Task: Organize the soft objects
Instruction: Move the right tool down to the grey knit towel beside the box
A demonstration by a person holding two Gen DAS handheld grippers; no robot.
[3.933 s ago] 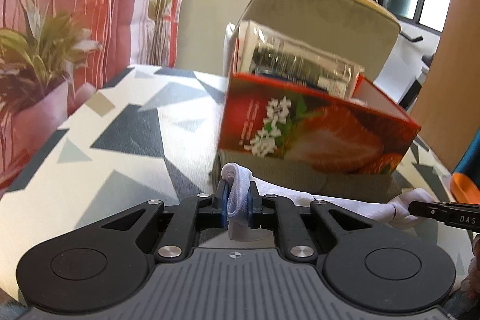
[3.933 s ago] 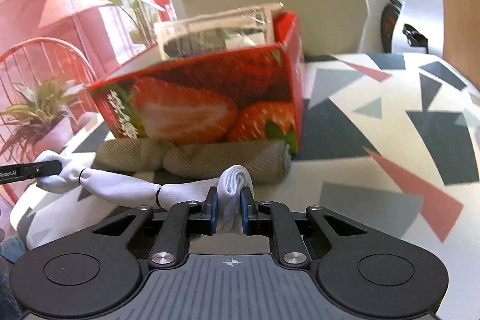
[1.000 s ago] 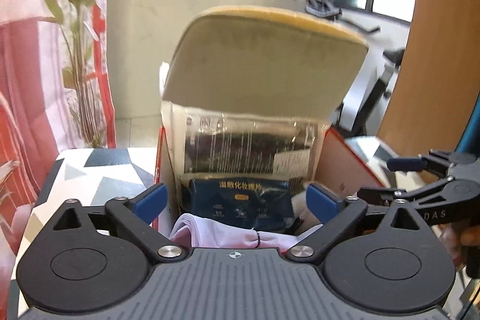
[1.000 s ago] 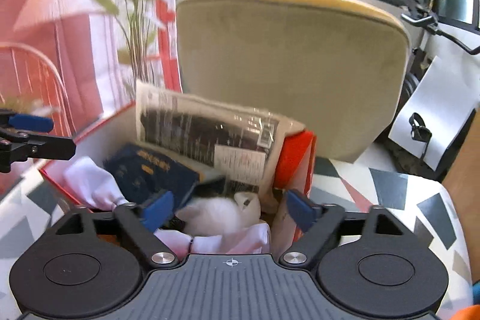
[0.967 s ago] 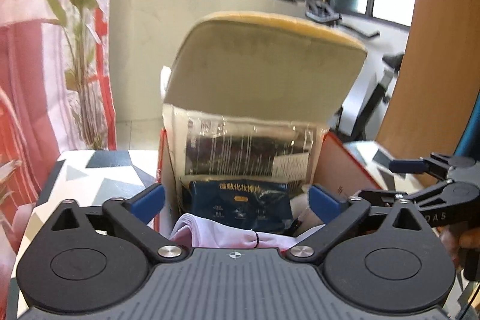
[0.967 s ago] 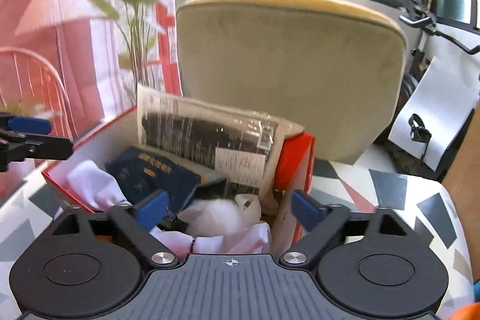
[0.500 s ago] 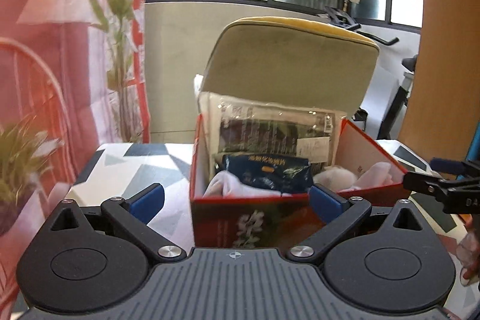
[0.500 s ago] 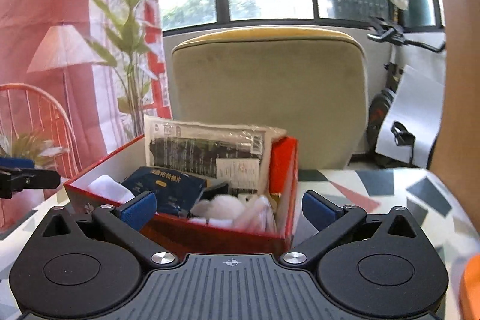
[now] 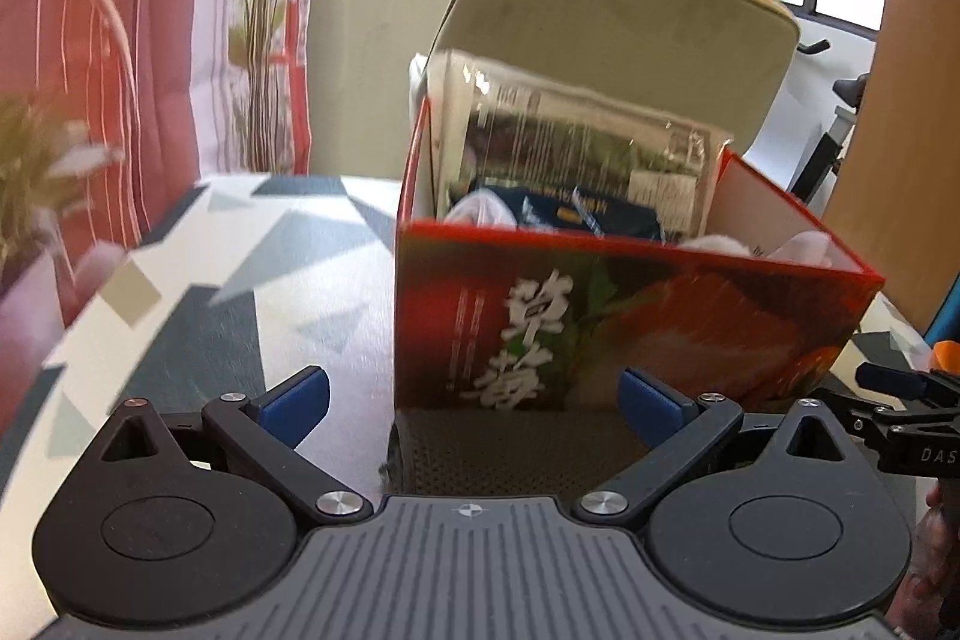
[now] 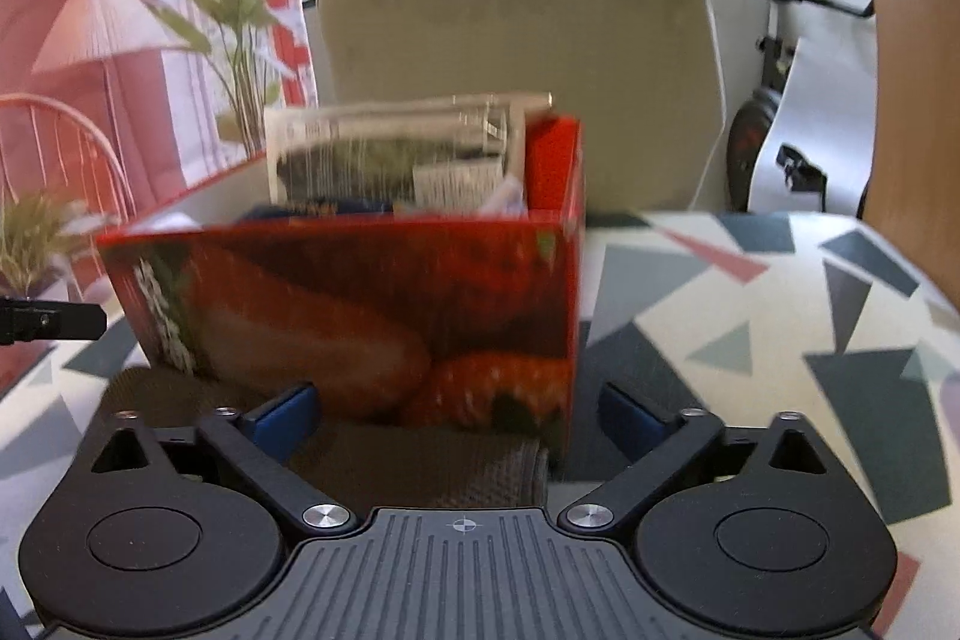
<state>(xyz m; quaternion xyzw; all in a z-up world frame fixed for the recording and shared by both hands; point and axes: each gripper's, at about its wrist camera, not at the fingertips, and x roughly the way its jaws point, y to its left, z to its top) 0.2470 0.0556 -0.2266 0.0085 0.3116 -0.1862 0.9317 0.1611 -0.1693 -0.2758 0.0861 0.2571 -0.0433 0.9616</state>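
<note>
Towel next, I am judging: with white cloths already lying inside the red box (image 9: 630,316), I am lining up on the rolled brown towel (image 10: 420,466) lying on the table (image 10: 750,316) against the box's near wall. Both tongs are standing wide open and empty, the right gripper (image 10: 459,415), whose jaws have just been closing a little, straddling the towel's end and the left gripper (image 9: 474,397) straddling its other end. I am tilting both downward toward the box's foot, and the next move calls for lowering until the pads flank the roll, then pinching both ends together.
</note>
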